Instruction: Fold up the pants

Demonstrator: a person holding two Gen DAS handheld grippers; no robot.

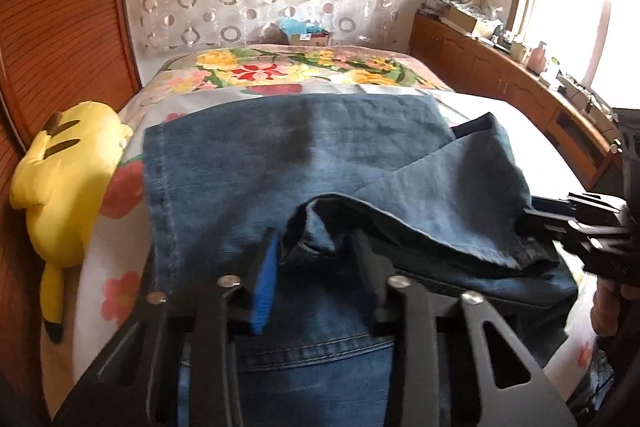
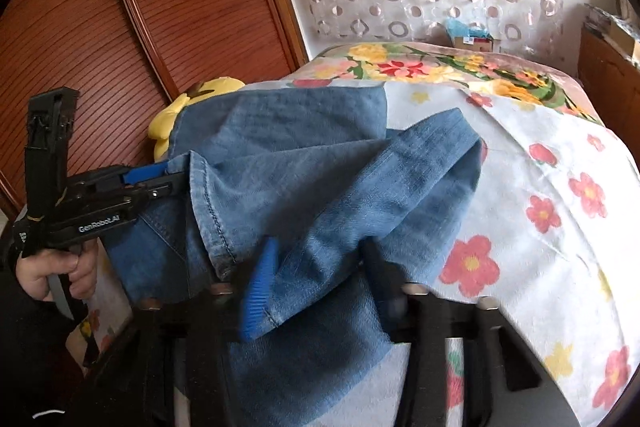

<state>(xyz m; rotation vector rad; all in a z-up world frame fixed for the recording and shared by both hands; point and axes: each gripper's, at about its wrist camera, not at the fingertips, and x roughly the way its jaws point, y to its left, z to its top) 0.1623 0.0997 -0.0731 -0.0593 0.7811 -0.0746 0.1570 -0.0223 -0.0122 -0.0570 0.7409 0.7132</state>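
Both claws pinch the pants [image 1: 304, 163] at the near edge: left claw [image 1: 316, 255] on a bunched fold, right claw [image 2: 316, 267] beside it; legs run far across the bed [image 2: 540, 195].

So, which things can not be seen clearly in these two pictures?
- Jeans waistband: left wrist view, cut off by the bottom edge and the left gripper.
- Right gripper fingertips: right wrist view, denim folds cover them.
- Yellow plush toy: right wrist view, mostly behind the jeans.
- Cabinet clutter: too small, window glare.
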